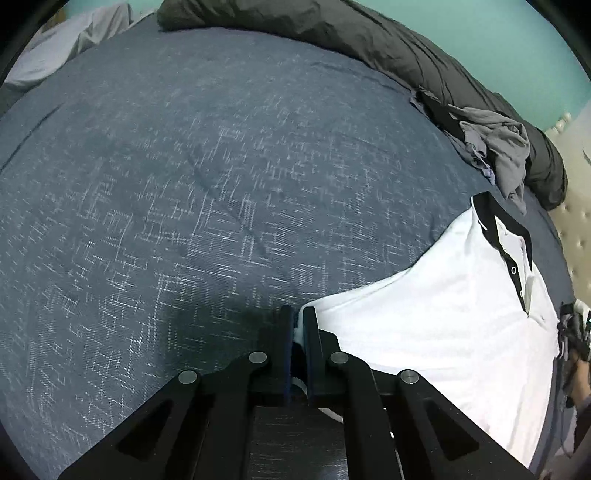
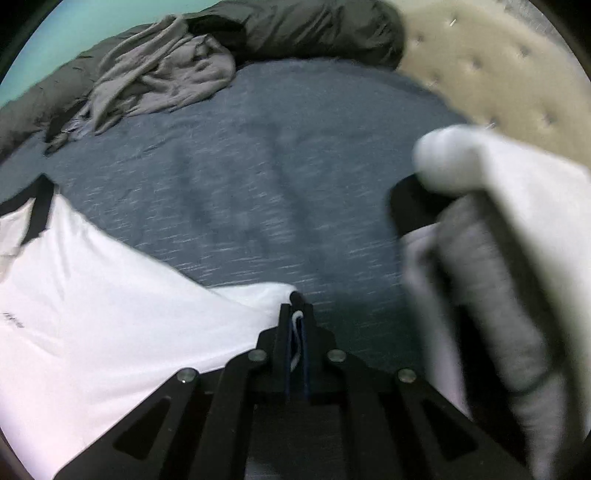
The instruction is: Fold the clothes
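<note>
A white polo shirt [image 1: 436, 306] with a black collar and button placket lies on the blue bedspread [image 1: 207, 177], at the right of the left wrist view. My left gripper [image 1: 298, 314] is shut on the shirt's left edge. In the right wrist view the shirt [image 2: 96, 306] fills the lower left. My right gripper [image 2: 295, 302] is shut on its right edge, with white cloth pinched between the fingers. A blurred white and grey sleeve with a black cuff [image 2: 487, 258] hangs at the right.
A crumpled grey garment [image 2: 162, 77] lies at the far side of the bed, also in the left wrist view [image 1: 495, 147]. A dark rolled duvet [image 1: 369, 33] runs along the back edge. A beige tufted headboard [image 2: 498, 74] stands at the right.
</note>
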{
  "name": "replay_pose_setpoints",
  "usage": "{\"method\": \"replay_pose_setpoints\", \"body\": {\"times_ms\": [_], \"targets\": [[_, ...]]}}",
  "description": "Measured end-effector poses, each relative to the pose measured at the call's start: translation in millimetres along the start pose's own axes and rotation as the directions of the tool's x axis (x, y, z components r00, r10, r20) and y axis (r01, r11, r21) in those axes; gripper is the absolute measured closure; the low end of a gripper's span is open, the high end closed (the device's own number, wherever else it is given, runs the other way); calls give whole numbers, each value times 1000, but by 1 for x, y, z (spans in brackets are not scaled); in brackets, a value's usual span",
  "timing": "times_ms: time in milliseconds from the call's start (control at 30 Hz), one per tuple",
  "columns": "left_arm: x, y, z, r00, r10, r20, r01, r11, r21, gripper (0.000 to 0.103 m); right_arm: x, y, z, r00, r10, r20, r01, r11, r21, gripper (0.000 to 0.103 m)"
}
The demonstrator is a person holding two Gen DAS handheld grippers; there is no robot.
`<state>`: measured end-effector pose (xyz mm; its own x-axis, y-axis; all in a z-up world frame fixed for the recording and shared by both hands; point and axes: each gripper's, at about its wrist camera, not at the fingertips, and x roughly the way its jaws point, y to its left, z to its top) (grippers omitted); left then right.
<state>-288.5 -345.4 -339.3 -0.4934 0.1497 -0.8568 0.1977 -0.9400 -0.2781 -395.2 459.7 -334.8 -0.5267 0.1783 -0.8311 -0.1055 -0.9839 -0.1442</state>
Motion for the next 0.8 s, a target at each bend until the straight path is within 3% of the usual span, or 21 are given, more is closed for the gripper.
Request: {"method": "replay_pose_setpoints", "body": {"times_ms": [33,100,133,167,233,300,500,633,733,800], "targets": [[-5,0,-3,1000,-1,3,1,1000,-4,95,-1,1,0,1000,1,-3,-1,1000,-3,93],[-14,0,-9,1000,-4,9,4,1000,-11,91,-4,4,1,1000,-3,-5,3,1000,-9,71],[-19,0,-11,1000,-5,12,6,1000,-14,88,-11,5,0,999,-33,6,33,999,-14,52],[-23,1,-14,1000,-7,15,7,1000,-18,83,-19,7,-1,998,-61,20,62,998,-18,40],[-33,1,-20,1000,-9,20,10,1000,-24,80,-39,6,-4,995,-72,63,73,997,-4,40],[-42,1,-26,1000,-12,26,13,999,-31,76,-59,5,-9,996,-32,87,31,999,14,40],[-75,-6,-67,999,-50,-5,50,998,-34,71,-106,20,-44,977,204,58,-206,978,44,39],[-97,-22,-100,995,-93,-43,92,996,-19,71,-130,38,-89,928,371,-39,-367,927,70,39],[-114,-42,-127,988,-135,-71,136,991,8,71,-148,47,-126,886,452,-103,-445,891,86,39],[-124,-57,-145,983,-163,-87,166,986,24,67,-161,53,-155,840,521,-149,-510,853,109,39]]}}
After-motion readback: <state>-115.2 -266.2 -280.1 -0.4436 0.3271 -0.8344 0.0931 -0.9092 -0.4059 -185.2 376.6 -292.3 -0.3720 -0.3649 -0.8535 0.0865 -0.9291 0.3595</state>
